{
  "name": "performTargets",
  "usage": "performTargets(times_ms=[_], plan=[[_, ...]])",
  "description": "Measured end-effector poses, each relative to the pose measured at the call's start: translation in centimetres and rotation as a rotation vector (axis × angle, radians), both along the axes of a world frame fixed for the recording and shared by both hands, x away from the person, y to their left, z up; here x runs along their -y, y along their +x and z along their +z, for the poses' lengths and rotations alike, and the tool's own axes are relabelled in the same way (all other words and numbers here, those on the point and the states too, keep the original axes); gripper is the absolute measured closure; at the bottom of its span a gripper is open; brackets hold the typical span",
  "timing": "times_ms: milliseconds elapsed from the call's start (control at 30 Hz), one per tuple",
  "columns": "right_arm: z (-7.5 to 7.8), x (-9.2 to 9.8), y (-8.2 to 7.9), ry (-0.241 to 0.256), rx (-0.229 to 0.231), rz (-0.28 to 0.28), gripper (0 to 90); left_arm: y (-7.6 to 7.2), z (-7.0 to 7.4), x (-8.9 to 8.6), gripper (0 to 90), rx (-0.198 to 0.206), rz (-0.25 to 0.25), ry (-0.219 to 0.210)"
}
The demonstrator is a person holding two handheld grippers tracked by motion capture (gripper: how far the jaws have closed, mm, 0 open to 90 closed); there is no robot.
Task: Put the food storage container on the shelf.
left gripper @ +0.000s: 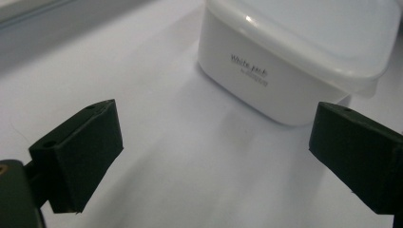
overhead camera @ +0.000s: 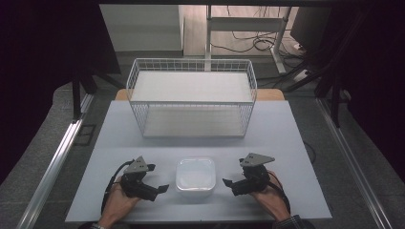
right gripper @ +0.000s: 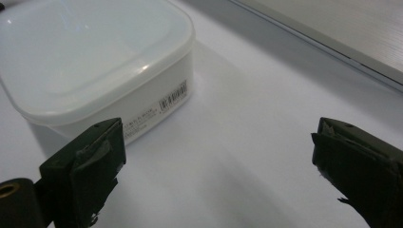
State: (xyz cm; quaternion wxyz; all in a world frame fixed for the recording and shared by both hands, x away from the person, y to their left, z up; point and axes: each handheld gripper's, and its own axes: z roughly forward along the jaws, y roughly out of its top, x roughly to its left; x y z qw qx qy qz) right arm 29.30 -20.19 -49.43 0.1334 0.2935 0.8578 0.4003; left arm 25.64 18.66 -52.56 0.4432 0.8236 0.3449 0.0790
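Lidded white container (overhead camera: 195, 175) sits on table (overhead camera: 286, 143) near front edge, between both grippers. Left gripper (overhead camera: 159, 179) and right gripper (overhead camera: 228, 183) flank it, jaws wide, empty, likely lining up a two-sided grab. Wire basket (overhead camera: 191, 98) stands behind.

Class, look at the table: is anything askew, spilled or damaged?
Nothing stands out. The white lidded box sits flat and closed between both open grippers; the wire basket stands upright behind it.
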Motion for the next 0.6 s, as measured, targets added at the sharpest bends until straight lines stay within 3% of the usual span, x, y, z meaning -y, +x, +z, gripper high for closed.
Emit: performTargets(times_ms=[167,233,500,600], plan=[[0.4,-0.1,-0.1,0.013,0.007,0.004,3.3,-0.1,0.5,0.1,4.9,-0.004,0.0,-0.007],[0.7,-0.2,-0.2,0.033,0.015,0.01,3.3,-0.1,1.0,0.3,5.6,-0.011,-0.002,-0.029],[1.6,-1.1,-0.4,0.087,-0.019,0.019,3.8,0.1,2.3,0.8,6.0,-0.026,0.003,-0.09],[1.7,-1.4,-0.4,0.094,-0.027,0.018,4.1,0.2,2.6,1.3,5.7,-0.026,-0.001,-0.093]])
